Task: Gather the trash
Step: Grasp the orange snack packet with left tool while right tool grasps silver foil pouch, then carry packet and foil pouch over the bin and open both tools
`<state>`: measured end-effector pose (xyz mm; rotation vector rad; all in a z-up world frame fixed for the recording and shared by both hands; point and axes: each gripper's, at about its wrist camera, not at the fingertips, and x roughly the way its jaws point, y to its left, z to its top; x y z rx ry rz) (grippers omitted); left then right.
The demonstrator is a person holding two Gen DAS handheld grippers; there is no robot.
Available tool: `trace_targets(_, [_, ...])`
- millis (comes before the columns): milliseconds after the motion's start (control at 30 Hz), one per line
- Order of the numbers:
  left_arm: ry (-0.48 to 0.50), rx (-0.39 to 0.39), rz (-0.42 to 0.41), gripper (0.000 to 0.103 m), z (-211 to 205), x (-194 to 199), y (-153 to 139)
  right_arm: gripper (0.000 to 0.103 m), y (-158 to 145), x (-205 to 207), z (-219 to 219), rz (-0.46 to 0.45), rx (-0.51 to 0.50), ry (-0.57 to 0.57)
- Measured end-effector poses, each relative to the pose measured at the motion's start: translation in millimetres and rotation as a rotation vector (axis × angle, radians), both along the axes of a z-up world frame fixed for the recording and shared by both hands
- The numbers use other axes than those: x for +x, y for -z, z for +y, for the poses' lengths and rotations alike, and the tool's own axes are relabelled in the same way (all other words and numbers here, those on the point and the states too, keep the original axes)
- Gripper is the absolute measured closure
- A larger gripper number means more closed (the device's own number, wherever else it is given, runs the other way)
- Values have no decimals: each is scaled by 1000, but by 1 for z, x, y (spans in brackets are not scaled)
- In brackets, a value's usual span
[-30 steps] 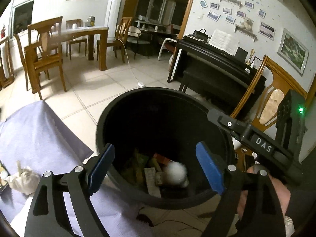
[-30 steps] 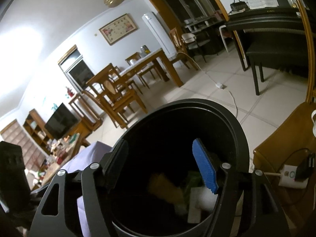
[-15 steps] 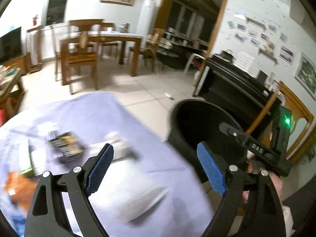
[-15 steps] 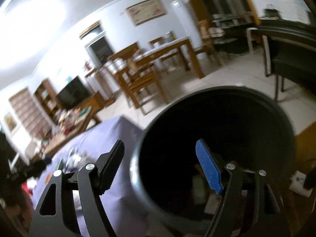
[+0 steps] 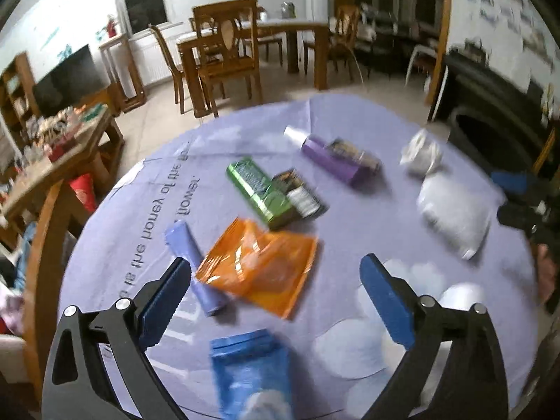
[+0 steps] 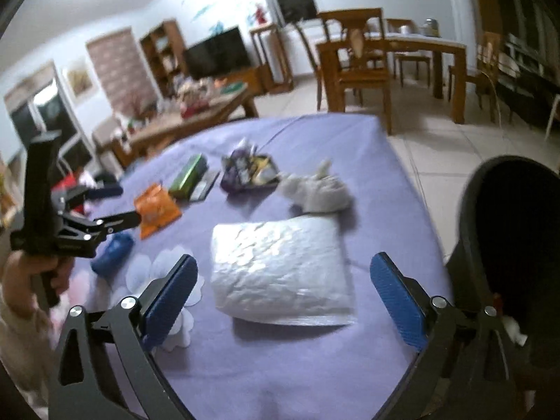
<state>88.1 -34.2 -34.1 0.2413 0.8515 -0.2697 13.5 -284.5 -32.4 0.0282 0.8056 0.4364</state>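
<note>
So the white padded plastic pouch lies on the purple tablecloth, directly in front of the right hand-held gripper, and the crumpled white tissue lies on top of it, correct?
Not quite. In the right wrist view the crumpled white tissue lies on the purple tablecloth beyond the white padded plastic pouch, not on top of it. The pouch is indeed directly in front of the right hand-held gripper.

My left gripper tips down, jaws opening wide, nothing in them. My right gripper at three o'clock does the same.

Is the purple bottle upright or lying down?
Lying down: the purple bottle rests on its side on the lilac tablecloth, white cap pointing away.
</note>
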Motion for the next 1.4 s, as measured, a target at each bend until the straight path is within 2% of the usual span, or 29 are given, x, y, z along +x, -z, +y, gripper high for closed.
trace_targets(167, [49, 92, -3, 7, 3, 4, 13, 6, 16, 13, 41, 58, -166, -18])
trace_targets(233, [50, 106, 5, 7, 4, 10, 17, 6, 27, 17, 36, 72, -211, -14])
trace_targets(333, [29, 91, 31, 7, 9, 19, 22, 6, 37, 26, 41, 107, -230, -7])
trace_targets(467, [44, 31, 66, 8, 18, 25, 28, 6, 42, 33, 39, 130, -210, -12])
trace_targets(533, [49, 16, 64, 12, 19, 28, 28, 8, 43, 33, 39, 127, -211, -19])
trace_targets(600, [59, 16, 62, 29, 19, 29, 27, 13, 41, 34, 37, 121, -216, -24])
trace_targets(733, [88, -14, 77, 37, 15, 30, 26, 21, 38, 32, 34, 106, -219, -27])
trace_targets(867, [110, -34, 75, 53, 14, 28, 24, 27, 34, 28, 28, 94, -180, -23])
trace_targets(933, [106, -43, 70, 54, 15, 26, 23, 29, 32, 25, 24, 85, -153, -17])
trace_targets(1067, [106, -119, 41, 60, 20, 16, 11, 34, 26, 18, 17, 69, -81, -10])
trace_targets(1400, [141, -196, -47, 60, 7, -7, -22, 36, -12, -6, -11, -32, 100, 7])
